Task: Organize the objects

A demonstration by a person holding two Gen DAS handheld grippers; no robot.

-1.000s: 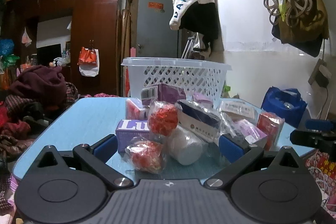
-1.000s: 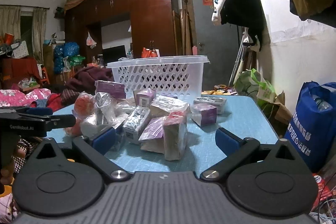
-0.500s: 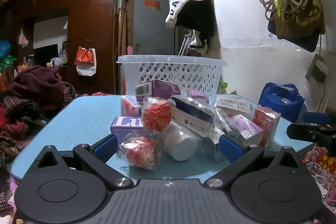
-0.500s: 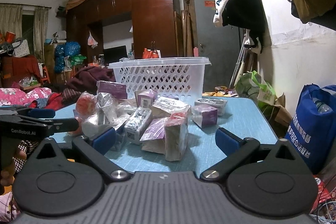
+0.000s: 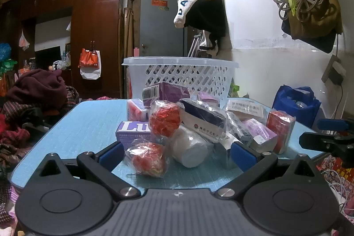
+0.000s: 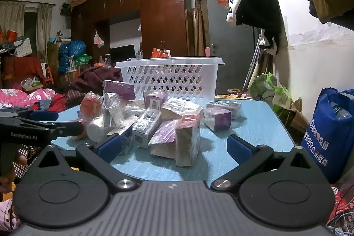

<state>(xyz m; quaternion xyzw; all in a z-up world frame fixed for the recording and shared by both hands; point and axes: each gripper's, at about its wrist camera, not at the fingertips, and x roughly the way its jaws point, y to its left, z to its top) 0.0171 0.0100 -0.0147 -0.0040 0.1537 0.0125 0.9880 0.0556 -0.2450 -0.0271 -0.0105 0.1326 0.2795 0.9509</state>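
A pile of bagged items lies on the blue table [image 5: 93, 121]. In the left wrist view my left gripper [image 5: 177, 155] is open, its blue pads either side of a red bagged ball [image 5: 147, 162] and a white jar [image 5: 191, 148]. Behind them are a second red ball [image 5: 164, 122], a purple "Lu" box [image 5: 132, 132] and a red packet [image 5: 279, 129]. In the right wrist view my right gripper [image 6: 174, 147] is open and empty, facing a wrapped tan box [image 6: 187, 143]. A white basket [image 5: 180, 77] stands at the table's far end; it also shows in the right wrist view [image 6: 170, 80].
A blue bag [image 6: 329, 127] stands right of the table by the white wall. Clothes are heaped on the left [image 5: 33, 94]. A brown wardrobe [image 5: 97, 32] and a grey door [image 5: 161, 23] are behind. The other gripper shows in each view [image 6: 28, 125].
The left gripper has drifted slightly closer to the pile. The right gripper has barely moved. Both stay open.
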